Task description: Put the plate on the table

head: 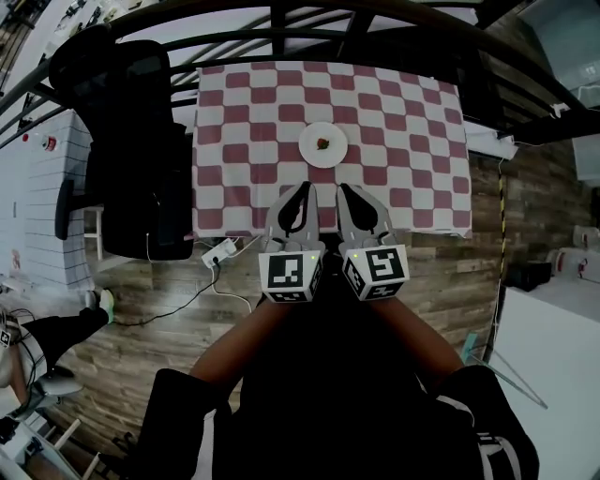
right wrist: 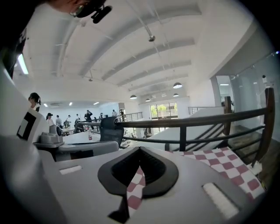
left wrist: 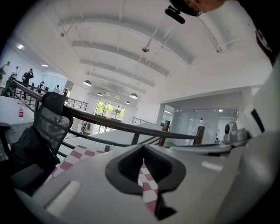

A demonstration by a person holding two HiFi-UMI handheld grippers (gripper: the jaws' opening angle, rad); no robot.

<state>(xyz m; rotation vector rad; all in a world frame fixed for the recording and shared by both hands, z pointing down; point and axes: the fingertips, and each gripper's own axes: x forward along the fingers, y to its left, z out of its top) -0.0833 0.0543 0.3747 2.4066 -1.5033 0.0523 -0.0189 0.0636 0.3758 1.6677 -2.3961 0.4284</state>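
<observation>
A small white plate (head: 323, 145) with a little red item at its centre lies on the table's red-and-white checked cloth (head: 412, 131), near the middle. My left gripper (head: 302, 194) and right gripper (head: 348, 194) are held side by side over the table's near edge, short of the plate and apart from it. Both are shut with nothing between the jaws. In the left gripper view (left wrist: 146, 175) and the right gripper view (right wrist: 135, 179) only a thin strip of the checked cloth shows through the closed jaws. The plate is hidden in both gripper views.
A black office chair (head: 131, 141) stands against the table's left side. A dark metal railing (head: 375, 23) runs along the table's far side. A white power strip (head: 220, 253) with its cable lies on the wood floor by the near left corner.
</observation>
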